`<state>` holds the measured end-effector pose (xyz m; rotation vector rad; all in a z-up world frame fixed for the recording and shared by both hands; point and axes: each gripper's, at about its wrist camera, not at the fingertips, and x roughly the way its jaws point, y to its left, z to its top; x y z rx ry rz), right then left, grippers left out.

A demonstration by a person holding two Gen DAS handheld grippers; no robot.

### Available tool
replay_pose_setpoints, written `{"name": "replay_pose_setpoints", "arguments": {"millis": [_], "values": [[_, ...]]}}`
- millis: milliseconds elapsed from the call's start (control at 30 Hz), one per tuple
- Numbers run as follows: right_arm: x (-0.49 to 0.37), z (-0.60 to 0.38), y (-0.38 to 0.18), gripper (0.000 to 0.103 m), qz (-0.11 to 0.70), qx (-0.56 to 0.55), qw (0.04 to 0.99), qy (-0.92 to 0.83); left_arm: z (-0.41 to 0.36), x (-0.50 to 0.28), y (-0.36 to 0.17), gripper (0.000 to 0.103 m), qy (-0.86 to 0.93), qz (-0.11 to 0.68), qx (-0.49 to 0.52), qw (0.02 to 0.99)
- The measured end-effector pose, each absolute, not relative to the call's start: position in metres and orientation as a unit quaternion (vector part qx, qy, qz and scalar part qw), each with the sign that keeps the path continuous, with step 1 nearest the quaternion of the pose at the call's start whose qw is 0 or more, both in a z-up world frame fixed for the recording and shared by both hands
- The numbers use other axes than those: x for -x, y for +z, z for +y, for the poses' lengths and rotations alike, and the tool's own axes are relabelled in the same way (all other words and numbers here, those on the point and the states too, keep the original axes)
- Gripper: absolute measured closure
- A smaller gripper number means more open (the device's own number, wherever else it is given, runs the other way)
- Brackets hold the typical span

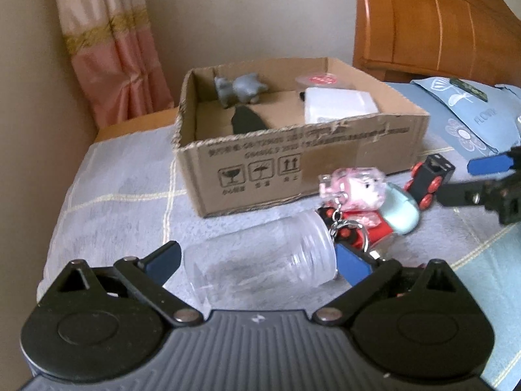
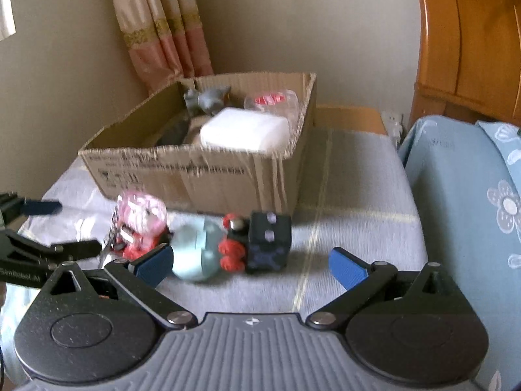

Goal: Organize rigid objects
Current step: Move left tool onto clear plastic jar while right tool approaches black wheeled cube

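Jar (image 1: 260, 260) (left wrist view only)

The cardboard box (image 1: 293, 159) is matt brown corrugated paperboard, its top edges torn rough and ragged, with a smoother strip of brown tape on its printed front. The jar (image 1: 260, 260) lying on the bedcover is clear, glossy plastic with ribbed threads at its mouth. The bedcover (image 1: 114, 195) is soft, matt woven cloth, pale grey with cream lines. The pink figure keychain (image 1: 353, 185) looks like translucent shiny plastic on a bright metal ring. The toy train (image 2: 260, 244) is painted black and red with a dull sheen. In the box, the white container (image 2: 244, 130) is frosted plastic. The headboard (image 1: 439, 26) is varnished, glossy wood; the curtain (image 1: 110, 49) is satiny cloth.
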<state>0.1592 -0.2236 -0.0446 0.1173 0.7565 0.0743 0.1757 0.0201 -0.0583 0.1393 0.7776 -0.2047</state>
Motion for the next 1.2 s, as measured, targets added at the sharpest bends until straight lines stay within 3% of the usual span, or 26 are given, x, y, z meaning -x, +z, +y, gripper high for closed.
{"name": "replay_pose_setpoints", "arguments": {"millis": [533, 867, 1200], "values": [[-0.194, -0.246, -0.046, 0.000, 0.359, -0.104, 0.927, -0.023, 0.048, -0.172, -0.069, 0.003, -0.068, 0.391, -0.058, 0.916], [-0.156, -0.259, -0.057, 0.000, 0.379, -0.125, 0.917, -0.025, 0.048, -0.169, -0.073, 0.003, -0.072, 0.389, -0.054, 0.917], [-0.123, -0.236, -0.083, 0.000, 0.405, -0.034, 0.913, -0.017, 0.049, -0.169, -0.085, 0.003, -0.084, 0.397, -0.060, 0.912]]}}
